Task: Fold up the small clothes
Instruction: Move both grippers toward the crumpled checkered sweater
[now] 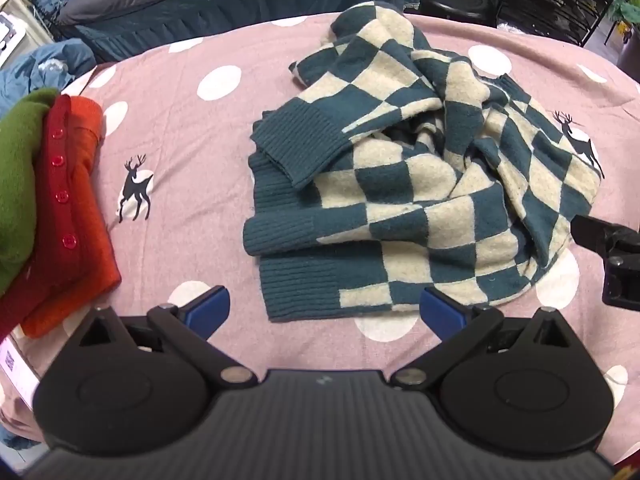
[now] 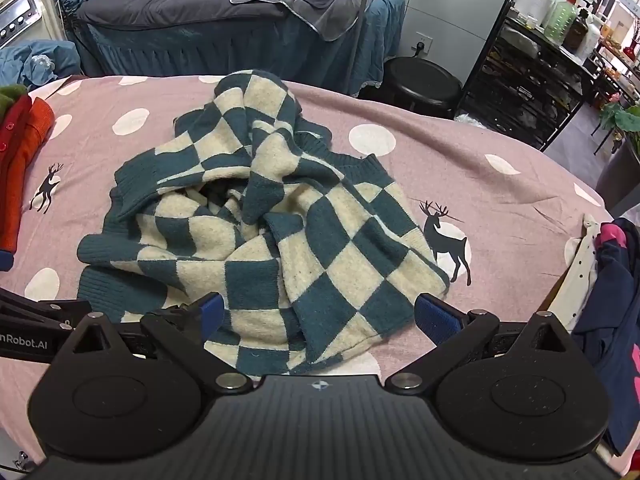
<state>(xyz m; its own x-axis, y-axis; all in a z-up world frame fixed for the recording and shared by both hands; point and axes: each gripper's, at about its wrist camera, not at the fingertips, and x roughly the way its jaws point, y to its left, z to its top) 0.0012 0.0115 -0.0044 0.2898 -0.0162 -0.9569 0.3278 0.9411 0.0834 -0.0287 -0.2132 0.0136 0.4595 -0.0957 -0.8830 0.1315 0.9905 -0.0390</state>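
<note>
A teal and cream checkered sweater (image 1: 420, 184) lies crumpled in a heap on the pink polka-dot sheet (image 1: 180, 128), its ribbed cuffs and hem toward the left. My left gripper (image 1: 325, 310) hovers open just above the sweater's near hem, with nothing between its blue pads. In the right wrist view the same sweater (image 2: 260, 220) fills the middle. My right gripper (image 2: 319, 314) stands open over its near edge, and the cloth lies below the pads without being pinched. The right gripper's black body shows at the right edge of the left wrist view.
A folded stack of green, red and orange garments (image 1: 52, 200) sits at the left of the sheet. Dark blue and pink clothes (image 2: 612, 320) are piled at the right edge. Behind stand a blue-skirted bed (image 2: 224, 20), a black stool (image 2: 424, 80) and a shelf rack (image 2: 532, 72).
</note>
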